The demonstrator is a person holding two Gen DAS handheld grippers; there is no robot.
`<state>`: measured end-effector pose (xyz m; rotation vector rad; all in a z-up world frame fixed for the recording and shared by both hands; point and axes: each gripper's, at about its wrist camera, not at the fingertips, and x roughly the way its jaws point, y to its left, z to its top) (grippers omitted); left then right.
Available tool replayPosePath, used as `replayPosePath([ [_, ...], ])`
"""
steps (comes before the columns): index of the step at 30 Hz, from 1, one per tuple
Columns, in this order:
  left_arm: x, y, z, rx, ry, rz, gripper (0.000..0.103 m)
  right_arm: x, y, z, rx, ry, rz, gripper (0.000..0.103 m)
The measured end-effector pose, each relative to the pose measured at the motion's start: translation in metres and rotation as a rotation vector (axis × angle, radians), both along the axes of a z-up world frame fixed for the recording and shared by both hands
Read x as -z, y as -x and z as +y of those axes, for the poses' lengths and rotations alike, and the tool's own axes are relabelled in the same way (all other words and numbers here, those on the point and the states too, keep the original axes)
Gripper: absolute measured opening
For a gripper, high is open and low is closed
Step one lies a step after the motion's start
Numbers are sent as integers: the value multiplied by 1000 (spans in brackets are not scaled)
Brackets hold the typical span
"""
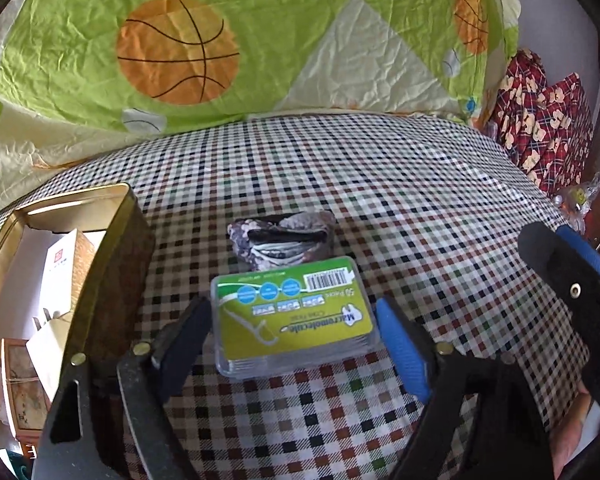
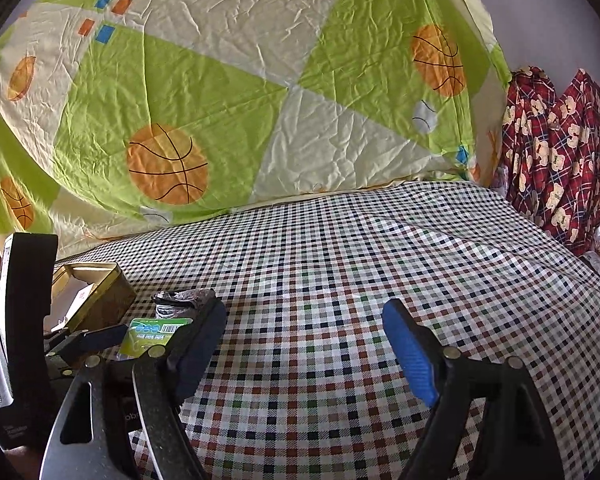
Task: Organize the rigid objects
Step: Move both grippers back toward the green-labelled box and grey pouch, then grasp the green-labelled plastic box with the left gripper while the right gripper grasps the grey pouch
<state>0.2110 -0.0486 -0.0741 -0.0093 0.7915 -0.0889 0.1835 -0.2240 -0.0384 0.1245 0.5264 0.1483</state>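
1. Left gripper (image 1: 296,340) straddles the clear floss-pick box (image 1: 294,316) on the checked cloth (image 1: 380,184), jaws wide, pads not visibly pressing.
2. Right gripper (image 2: 304,354), parted, holds nothing.
3. Gold tin (image 1: 112,216) stands left; folded fabric (image 1: 284,240) lies just beyond the box.

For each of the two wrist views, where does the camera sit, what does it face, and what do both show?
Left wrist: rides the left gripper, angled down at a clear plastic floss-pick box with a green label between its open jaws; the right gripper shows at the right edge.
Right wrist: rides the right gripper, open over bare checked tablecloth; the left gripper shows at the left.
Shared: the box, gold metal tin, folded grey patterned cloth, basketball-print quilt.
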Motion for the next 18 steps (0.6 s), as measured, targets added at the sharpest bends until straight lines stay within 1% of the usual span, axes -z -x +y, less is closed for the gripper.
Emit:
replayPosePath([
  [2, -6, 10, 4, -20, -15, -52, 84, 1, -3, 1, -18, -13, 6, 83],
  [3, -9, 15, 7, -38, -22, -76, 78, 1, -6, 3, -32, -10, 12, 83],
  [4, -12, 19, 10, -53, -28, -99, 49, 2, -9, 7, -47, 3, 22, 83],
  [5, -13, 21, 14, -62, -26, -109, 40, 3, -13, 11, -60, 17, 31, 83],
  [7, -16, 23, 24, -94, -2, -131, 39, 4, -20, 18, -75, 24, 46, 83],
  [8, -16, 21, 27, -99, 3, -129, 39, 5, -23, 22, -88, 22, 57, 83],
  [11, -10, 14, 31, -75, 19, -74, 39, 5, -30, 32, -117, 32, 84, 83],
  [12, -9, 14, 30, -67, 26, -69, 39, 5, -30, 33, -115, 38, 82, 83],
  [14, -10, 17, 30, -63, 31, -82, 56, 7, -30, 33, -102, 41, 77, 83],
  [15, -11, 21, 28, -64, 31, -92, 80, 10, -31, 31, -91, 39, 80, 83],
  [16, -13, 24, 27, -70, 34, -108, 95, 11, -33, 29, -79, 31, 94, 83],
  [18, -15, 28, 22, -53, 39, -125, 101, 11, -32, 22, -60, 5, 84, 83],
])
